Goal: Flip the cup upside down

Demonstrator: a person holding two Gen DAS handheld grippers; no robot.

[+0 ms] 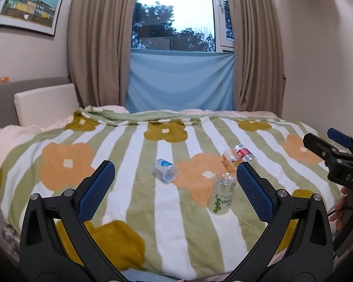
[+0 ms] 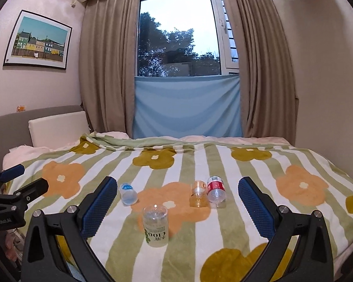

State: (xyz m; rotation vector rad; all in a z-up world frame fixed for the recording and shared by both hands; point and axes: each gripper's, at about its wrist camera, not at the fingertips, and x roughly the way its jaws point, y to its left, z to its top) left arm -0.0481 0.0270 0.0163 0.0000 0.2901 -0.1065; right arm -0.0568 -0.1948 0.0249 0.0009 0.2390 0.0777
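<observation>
Several clear plastic cups are on the flowered blanket (image 2: 223, 246). The nearest, with green print (image 2: 155, 226), stands with its base up; it also shows in the left wrist view (image 1: 222, 193). A blue-labelled cup (image 2: 128, 193) (image 1: 164, 170) lies on its side. An orange-tinted cup (image 2: 199, 193) (image 1: 229, 157) and a red-labelled one (image 2: 215, 191) (image 1: 244, 154) lie close together. My left gripper (image 1: 175, 176) is open and empty above the blanket. My right gripper (image 2: 177, 190) is open and empty, with the green-print cup in front of it.
The bed (image 1: 23, 138) runs back to a headboard and white cushion (image 2: 58, 129) at the left. Curtains (image 2: 106, 70) and a blue cloth (image 2: 188, 105) hang below the window behind. The other gripper shows at each view's edge (image 1: 336, 159) (image 2: 11, 199).
</observation>
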